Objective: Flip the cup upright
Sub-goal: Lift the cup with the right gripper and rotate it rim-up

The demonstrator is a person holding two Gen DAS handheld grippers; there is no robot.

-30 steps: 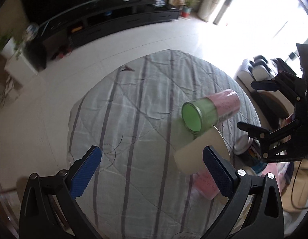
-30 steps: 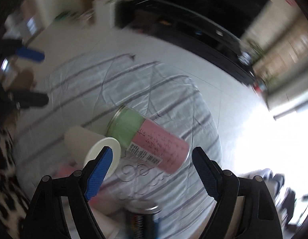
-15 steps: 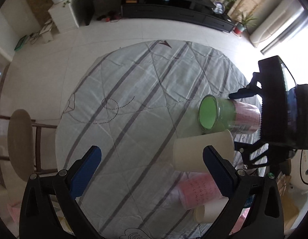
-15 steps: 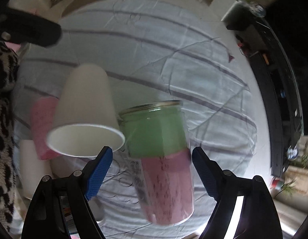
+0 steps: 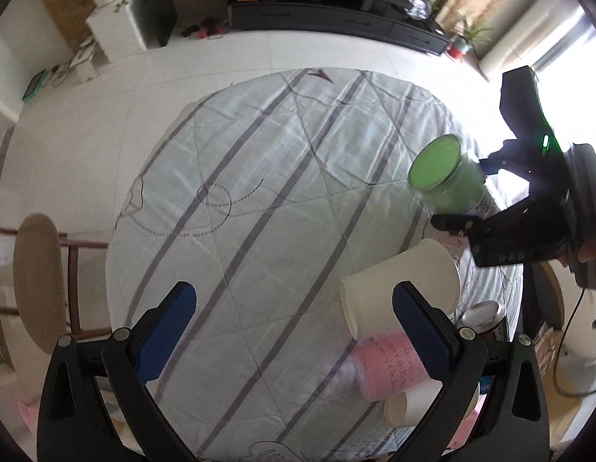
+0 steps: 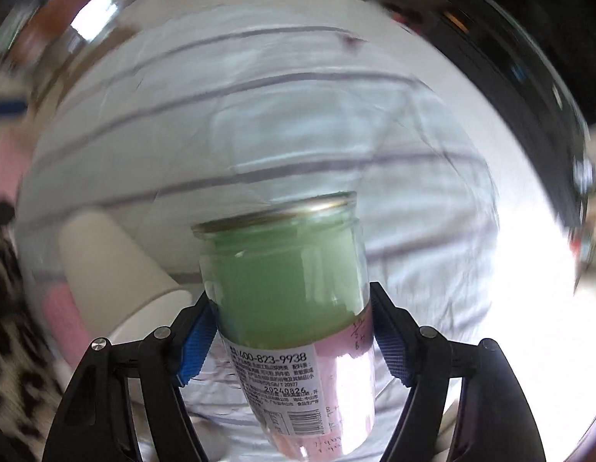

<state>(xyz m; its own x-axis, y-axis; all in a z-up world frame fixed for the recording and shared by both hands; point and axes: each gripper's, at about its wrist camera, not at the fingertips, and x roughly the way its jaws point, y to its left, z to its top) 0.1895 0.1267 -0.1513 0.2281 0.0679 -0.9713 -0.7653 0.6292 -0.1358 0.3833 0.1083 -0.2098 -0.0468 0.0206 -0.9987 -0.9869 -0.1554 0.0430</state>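
Striped grey quilted cloth (image 5: 259,200) covering a round table, filling the centre of the left wrist frame; pale tiled floor around it, dark TV cabinet (image 5: 336,4) running along the top edge, wooden stool (image 5: 37,281) showing at the left edge.

Right gripper (image 6: 290,338) clamping a glass jar (image 6: 286,288) between its blue pads (image 6: 195,340), pressing both sides of the glass near the seam of the green and pink halves; printed label facing the camera, gold-rimmed mouth pointing away toward frame centre. Same jar (image 5: 448,177) appearing at the right of the left wrist frame, tilted with green mouth facing upper left, black gripper body behind it. Background in the right wrist frame blurring heavily.

Left gripper (image 5: 290,331) hovering with jaws spread wide at the bottom of its frame, holding nothing. White paper cup (image 5: 402,285) lying on its side at lower right, partly behind the right blue pad (image 5: 425,338), overlapping a pink cup (image 5: 390,362) below it. Metal can (image 5: 484,317) sitting just right of the paper cup.
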